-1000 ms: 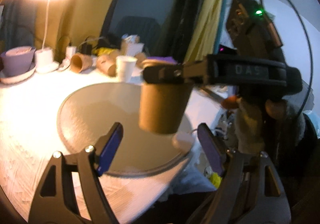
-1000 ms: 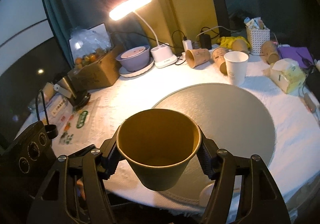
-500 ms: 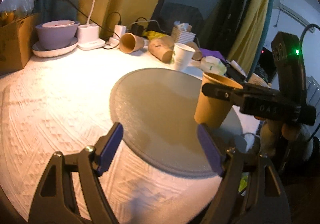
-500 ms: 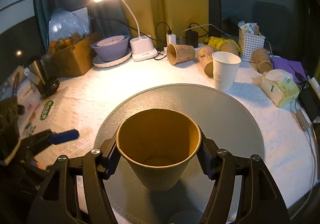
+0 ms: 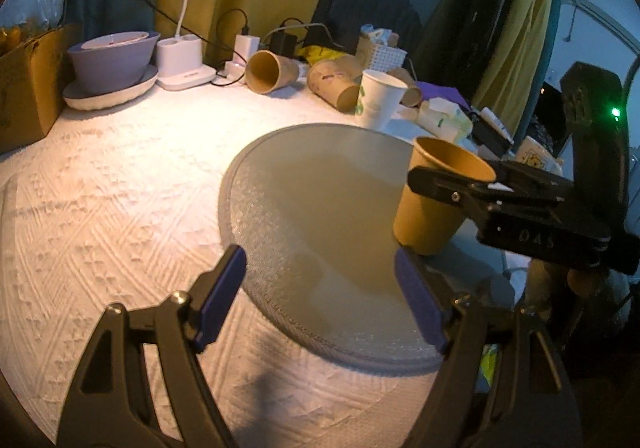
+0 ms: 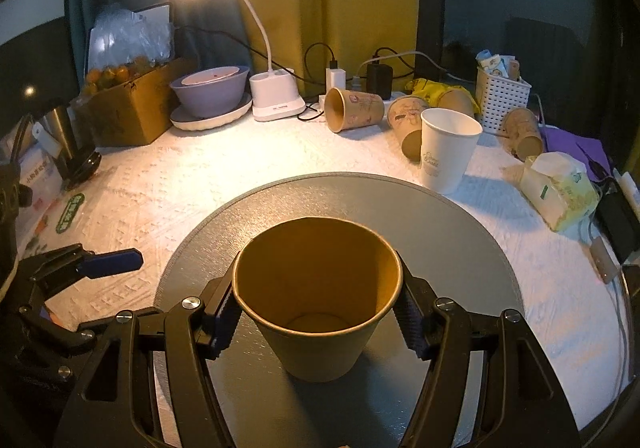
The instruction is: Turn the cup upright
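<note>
A brown paper cup (image 6: 318, 300) stands upright, mouth up, on the round grey mat (image 6: 460, 232). My right gripper (image 6: 318, 318) is shut on the cup, its pads (image 6: 224, 322) pressed on both sides below the rim. In the left wrist view the cup (image 5: 434, 200) rests at the mat's (image 5: 320, 208) right edge with the right gripper's black fingers across its rim. My left gripper (image 5: 320, 300) is open and empty, hovering over the mat's near-left edge, apart from the cup.
A white paper cup (image 6: 446, 148) stands just behind the mat. Several brown cups (image 6: 352, 108) lie on their sides at the back, near a lamp base (image 6: 276, 96), purple bowl (image 6: 210, 90), white basket (image 6: 502, 96), cardboard box (image 6: 128, 108) and tissue pack (image 6: 560, 192).
My right gripper has lowered the upright cup onto the mat, where its base now rests. My left gripper has drawn back to the left and lower.
</note>
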A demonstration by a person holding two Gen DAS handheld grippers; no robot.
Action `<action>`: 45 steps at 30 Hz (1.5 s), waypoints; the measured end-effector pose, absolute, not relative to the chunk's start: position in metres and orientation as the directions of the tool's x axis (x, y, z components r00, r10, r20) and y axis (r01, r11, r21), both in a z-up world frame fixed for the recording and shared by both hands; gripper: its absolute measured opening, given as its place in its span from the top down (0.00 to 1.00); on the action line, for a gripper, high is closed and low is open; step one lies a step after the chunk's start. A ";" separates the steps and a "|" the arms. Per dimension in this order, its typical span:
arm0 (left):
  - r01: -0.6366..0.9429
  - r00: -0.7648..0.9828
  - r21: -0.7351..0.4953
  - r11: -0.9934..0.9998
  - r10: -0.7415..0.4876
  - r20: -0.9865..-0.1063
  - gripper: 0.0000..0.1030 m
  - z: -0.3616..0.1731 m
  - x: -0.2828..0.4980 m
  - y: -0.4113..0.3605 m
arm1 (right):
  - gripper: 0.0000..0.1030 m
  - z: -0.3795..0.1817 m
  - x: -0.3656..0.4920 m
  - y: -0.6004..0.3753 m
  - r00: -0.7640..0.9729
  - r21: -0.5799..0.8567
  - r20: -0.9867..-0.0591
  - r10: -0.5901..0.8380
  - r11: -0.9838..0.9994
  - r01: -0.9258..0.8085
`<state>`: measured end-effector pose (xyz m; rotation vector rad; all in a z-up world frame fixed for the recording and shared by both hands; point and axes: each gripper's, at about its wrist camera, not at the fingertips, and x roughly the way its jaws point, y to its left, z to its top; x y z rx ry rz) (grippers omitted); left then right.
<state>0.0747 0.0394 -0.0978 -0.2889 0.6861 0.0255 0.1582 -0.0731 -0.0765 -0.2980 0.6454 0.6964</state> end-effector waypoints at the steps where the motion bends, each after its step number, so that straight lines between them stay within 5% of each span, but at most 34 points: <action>1: -0.120 0.774 -0.251 0.960 -0.068 -0.630 0.24 -0.098 0.075 0.039 | 0.32 -0.077 0.158 -0.074 0.587 -0.043 -0.638 0.498 0.738 -0.673; 25: -0.081 0.804 -0.233 0.969 -0.075 -0.590 0.24 -0.080 0.055 0.022 | 0.26 -0.081 0.129 -0.100 0.618 -0.040 -0.642 0.454 0.785 -0.618; 45: -0.022 0.869 -0.180 0.983 -0.070 -0.491 0.24 -0.017 0.028 -0.011 | 0.26 -0.028 0.074 -0.151 0.739 -0.068 -0.537 0.408 0.851 -0.520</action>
